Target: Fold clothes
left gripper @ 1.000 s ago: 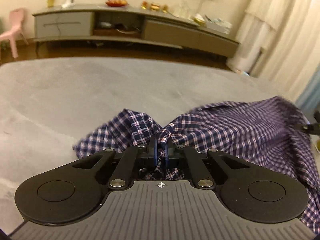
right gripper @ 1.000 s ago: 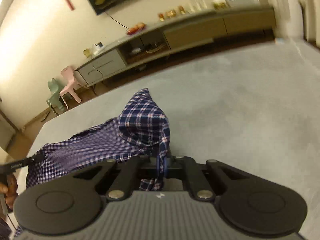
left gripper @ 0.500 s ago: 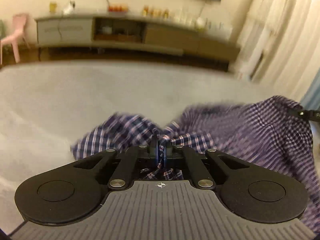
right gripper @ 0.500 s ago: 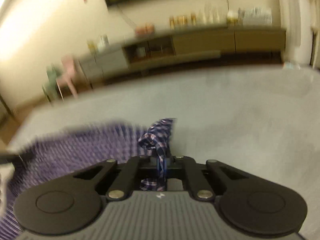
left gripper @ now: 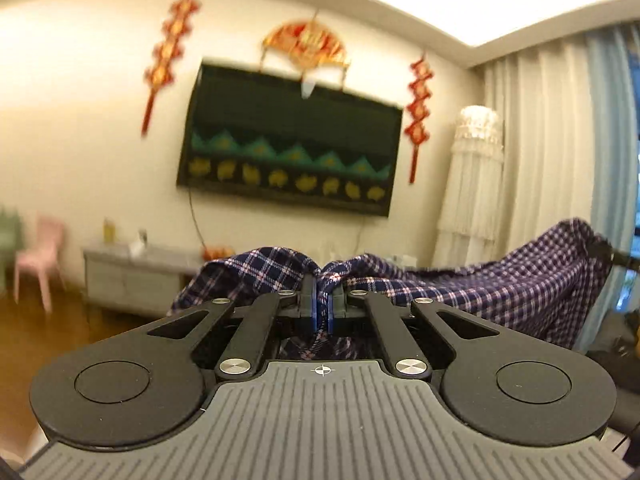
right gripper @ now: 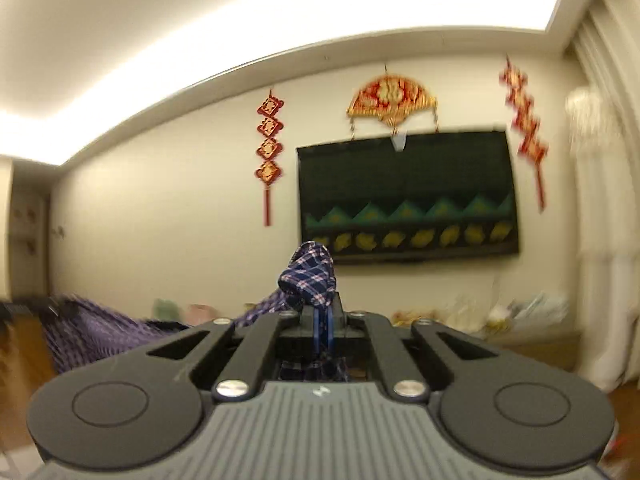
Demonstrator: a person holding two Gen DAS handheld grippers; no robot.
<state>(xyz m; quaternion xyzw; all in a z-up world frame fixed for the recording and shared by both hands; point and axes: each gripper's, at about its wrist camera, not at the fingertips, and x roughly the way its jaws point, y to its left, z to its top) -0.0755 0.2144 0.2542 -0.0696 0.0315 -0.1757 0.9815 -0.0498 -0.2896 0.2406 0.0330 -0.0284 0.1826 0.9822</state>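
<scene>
Aloft now: navy-and-white checked cotton shirt (left gripper: 460, 292) stretched between left gripper (left gripper: 321, 312) and right gripper (right gripper: 323, 322), each with its jaws pinched tight on bunched cloth. No fold visible; whether shaking out or carrying over, cannot tell

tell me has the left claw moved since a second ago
Yes. The left claw, shut on the plaid shirt, has swung upward: earlier its view looked down on the grey surface with the TV cabinet high up; now the wall TV fills it.
</scene>
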